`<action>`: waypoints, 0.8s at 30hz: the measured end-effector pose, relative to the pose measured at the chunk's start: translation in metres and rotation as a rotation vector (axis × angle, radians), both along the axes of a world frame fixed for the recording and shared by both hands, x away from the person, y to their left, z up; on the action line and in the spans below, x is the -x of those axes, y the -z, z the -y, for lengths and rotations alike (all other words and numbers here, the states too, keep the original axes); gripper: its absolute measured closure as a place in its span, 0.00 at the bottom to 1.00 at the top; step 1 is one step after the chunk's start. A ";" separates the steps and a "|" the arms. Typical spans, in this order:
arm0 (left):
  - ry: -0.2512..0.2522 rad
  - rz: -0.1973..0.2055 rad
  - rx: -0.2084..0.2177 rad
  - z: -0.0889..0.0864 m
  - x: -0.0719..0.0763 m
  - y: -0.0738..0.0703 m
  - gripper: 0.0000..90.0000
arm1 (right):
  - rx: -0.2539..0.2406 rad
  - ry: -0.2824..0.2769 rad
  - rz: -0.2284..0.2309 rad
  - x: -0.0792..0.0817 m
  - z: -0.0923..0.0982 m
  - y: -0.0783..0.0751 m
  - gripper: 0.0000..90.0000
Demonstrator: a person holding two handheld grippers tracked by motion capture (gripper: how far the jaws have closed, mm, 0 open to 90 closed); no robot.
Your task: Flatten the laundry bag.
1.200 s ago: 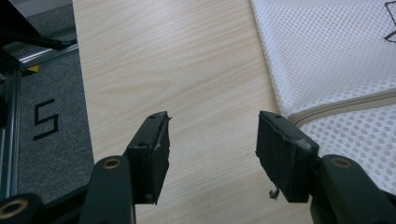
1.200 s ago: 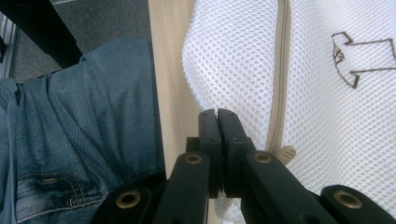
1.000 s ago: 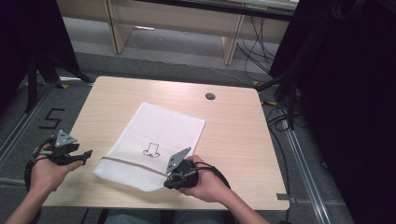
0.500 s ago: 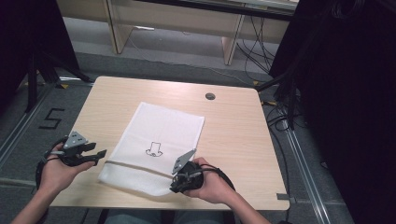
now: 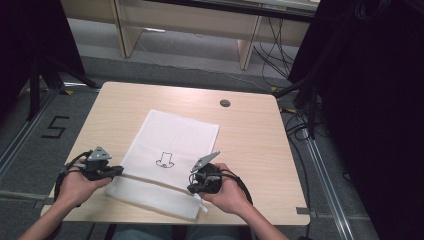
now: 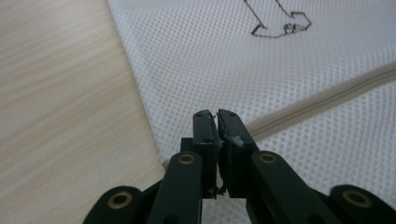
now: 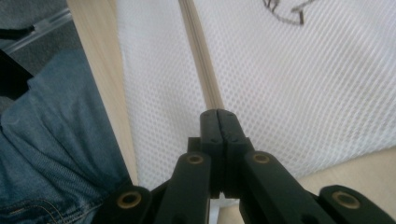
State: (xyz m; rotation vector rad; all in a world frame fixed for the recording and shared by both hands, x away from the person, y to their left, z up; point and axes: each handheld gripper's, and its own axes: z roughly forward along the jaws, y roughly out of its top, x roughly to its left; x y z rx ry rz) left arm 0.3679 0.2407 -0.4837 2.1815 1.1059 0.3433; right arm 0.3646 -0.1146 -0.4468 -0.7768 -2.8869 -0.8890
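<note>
One white mesh laundry bag (image 5: pixel 170 150) with a beige zipper (image 6: pixel 322 95) and a small black outline drawing (image 5: pixel 164 161) lies flat near the front edge of the pale wooden counter (image 5: pixel 250 135); it seems spread out so both ends of the zipper line can be reached. Two grippers work it: the left gripper (image 6: pixel 216 116) has just been closing, and its fingers now pinch the mesh at the bag's left edge, by the zipper's end; the right gripper (image 7: pixel 218 114) has its fingers pressed together over the zipper near the opposite end, whether on a pull tab I cannot tell; likely one anchors while the other draws.
</note>
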 end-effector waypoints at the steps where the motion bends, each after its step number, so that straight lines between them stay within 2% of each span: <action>1: -0.004 -0.007 0.002 0.002 0.000 0.002 0.96 | 0.014 -0.005 -0.005 0.000 0.000 0.003 1.00; 6: -0.005 -0.027 -0.018 0.011 0.001 0.010 0.97 | 0.067 0.014 -0.056 0.004 -0.006 0.019 1.00; 7: 0.007 -0.029 -0.029 0.012 0.001 0.011 0.97 | 0.075 0.019 -0.066 0.004 -0.007 0.022 1.00; 11: 0.004 -0.051 -0.037 0.016 0.002 0.015 0.97 | 0.095 0.033 -0.077 0.003 -0.009 0.029 1.00; 12: 0.043 -0.072 -0.061 0.014 0.001 0.014 0.97 | 0.103 0.036 -0.081 0.003 -0.009 0.030 1.00; 14: 0.035 -0.063 -0.066 0.016 0.001 0.017 0.97 | 0.111 0.038 -0.086 0.002 -0.010 0.034 1.00; 15: 0.052 -0.072 -0.068 0.016 0.001 0.016 0.97 | 0.117 0.039 -0.090 0.001 -0.009 0.035 1.00; 16: 0.041 -0.075 -0.054 0.017 0.002 0.018 0.97 | 0.122 0.042 -0.096 0.001 -0.009 0.037 1.00; 18: 0.042 -0.066 -0.066 0.018 0.002 0.017 0.97 | 0.118 0.046 -0.096 0.000 -0.008 0.039 1.00; 19: 0.051 -0.080 -0.062 0.018 0.002 0.016 0.97 | 0.121 0.046 -0.101 0.000 -0.007 0.038 1.00; 22: 0.060 -0.084 -0.055 0.021 0.003 0.017 0.97 | 0.131 0.059 -0.097 -0.002 -0.004 0.038 1.00; 23: 0.069 -0.096 -0.070 0.022 0.003 0.016 0.97 | 0.131 0.065 -0.101 -0.002 -0.003 0.038 1.00; 24: 0.071 -0.083 -0.066 0.023 0.004 0.016 0.97 | 0.134 0.070 -0.102 -0.003 -0.002 0.038 1.00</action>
